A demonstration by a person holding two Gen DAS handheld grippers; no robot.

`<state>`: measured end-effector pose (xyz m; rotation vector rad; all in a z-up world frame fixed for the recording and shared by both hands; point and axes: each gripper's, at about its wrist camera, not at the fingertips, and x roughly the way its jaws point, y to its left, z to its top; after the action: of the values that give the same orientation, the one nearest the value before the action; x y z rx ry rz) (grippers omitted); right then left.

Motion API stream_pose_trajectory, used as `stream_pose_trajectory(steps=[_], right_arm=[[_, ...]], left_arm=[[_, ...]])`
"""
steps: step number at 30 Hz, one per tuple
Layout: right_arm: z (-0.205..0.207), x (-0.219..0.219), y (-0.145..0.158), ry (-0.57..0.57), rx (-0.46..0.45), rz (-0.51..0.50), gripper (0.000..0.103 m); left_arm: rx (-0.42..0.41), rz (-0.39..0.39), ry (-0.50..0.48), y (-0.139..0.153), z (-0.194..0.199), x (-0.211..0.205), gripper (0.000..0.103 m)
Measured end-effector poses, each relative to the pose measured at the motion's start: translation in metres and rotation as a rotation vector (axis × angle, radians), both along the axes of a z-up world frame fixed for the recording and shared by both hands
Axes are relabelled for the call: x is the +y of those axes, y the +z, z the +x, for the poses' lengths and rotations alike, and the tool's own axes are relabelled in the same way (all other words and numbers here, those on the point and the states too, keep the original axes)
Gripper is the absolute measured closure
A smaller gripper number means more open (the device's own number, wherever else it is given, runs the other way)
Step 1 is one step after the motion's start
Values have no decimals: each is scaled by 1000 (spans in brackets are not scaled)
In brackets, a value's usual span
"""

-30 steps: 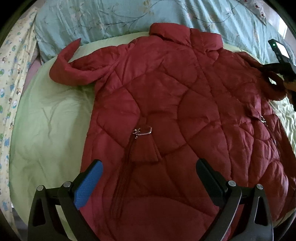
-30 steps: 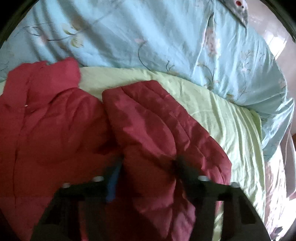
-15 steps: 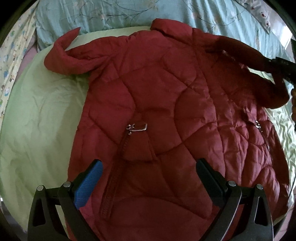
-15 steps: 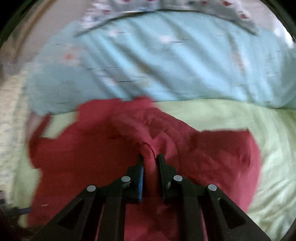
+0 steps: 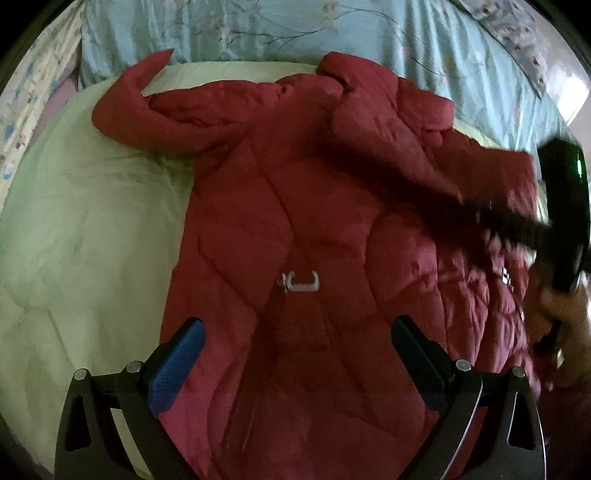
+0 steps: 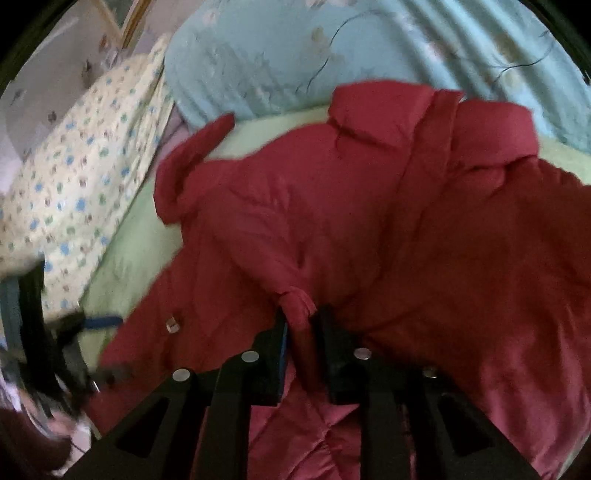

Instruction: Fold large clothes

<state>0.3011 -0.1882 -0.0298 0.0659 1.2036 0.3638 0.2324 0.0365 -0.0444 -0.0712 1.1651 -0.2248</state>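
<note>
1. Left wrist view: pale green bedsheet (image 5: 85,229) underfoot, light blue floral quilt (image 5: 258,29) bunched along the far edge.
2. Spread flat across the sheet, a large red quilted coat (image 5: 295,221), back up, collar toward the quilt, small metal buckle (image 5: 301,285) at the waist.
3. Left gripper (image 5: 295,350) poised low over the hem, jaws wide apart, gripping nothing.
4. Left sleeve (image 5: 147,110) curled out on the sheet, untouched.
5. Right sleeve (image 5: 406,155) lifted and slanting in over the back, blurred at its dark far end.
6. Right wrist view: spotted yellow pillow (image 6: 85,177) off to the side, blue quilt behind.
7. Right gripper (image 6: 301,332) clamped tight on the cuff (image 6: 295,301) of that sleeve, above the coat's middle.
8. Step in hand, by the look of it: 1st sleeve fold, roughly halfway across.
9. Next call: lay the sleeve flat along the back, release, then bring in the other sleeve before doubling the body.
10. Puffy filling likely to spring back, so a firm press-down wanted.
</note>
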Motion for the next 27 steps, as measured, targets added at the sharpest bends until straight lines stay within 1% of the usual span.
stream_pose_trajectory(steps=[2,4,6,10,11,13,14,15,16,17,19,20,22,24,27], right_arm=[[-2,-8,-4,-4,30,16,57],[-6,-16,-2,-10,34,49,45],[-11,-17,2,-10,20,57,45],[-21,-16,8,-25,13,66,45],[-24,-19,11,-33,10,66,45],[-30,-22,16,-50,3,63,45],[-33,-25,19,-63,-3,61,45],[-38,-31,24,-86,-10,61,45],[-43,-36,27,-102,-13,62,45],[-48,-41,31,-125,-18,62,45],[-58,-54,41,-171,-36,63,45],[-62,-60,45,-194,-48,58,45],[-71,-76,54,-251,-79,29,45],[-79,-94,61,-319,-108,-5,44],[-81,-115,60,-398,-109,-51,43]], left_arm=[[2,-28,4,2,17,5,2],[-11,-29,8,5,39,4,2],[-25,-11,4,6,59,-1,2],[-27,21,-29,2,98,-25,2],[-24,30,-35,-2,105,-30,2],[-6,21,-51,-12,123,-44,3],[6,23,-51,-18,130,-48,11],[22,24,-52,-28,142,-49,17],[33,20,-57,-35,147,-53,27],[31,24,-61,-40,152,-56,44],[16,8,-83,-42,150,-57,73],[-7,19,-71,-39,148,-55,77],[-58,60,-36,-33,143,-43,82],[-72,69,10,-34,141,-22,82],[-62,81,16,-42,141,-7,82]])
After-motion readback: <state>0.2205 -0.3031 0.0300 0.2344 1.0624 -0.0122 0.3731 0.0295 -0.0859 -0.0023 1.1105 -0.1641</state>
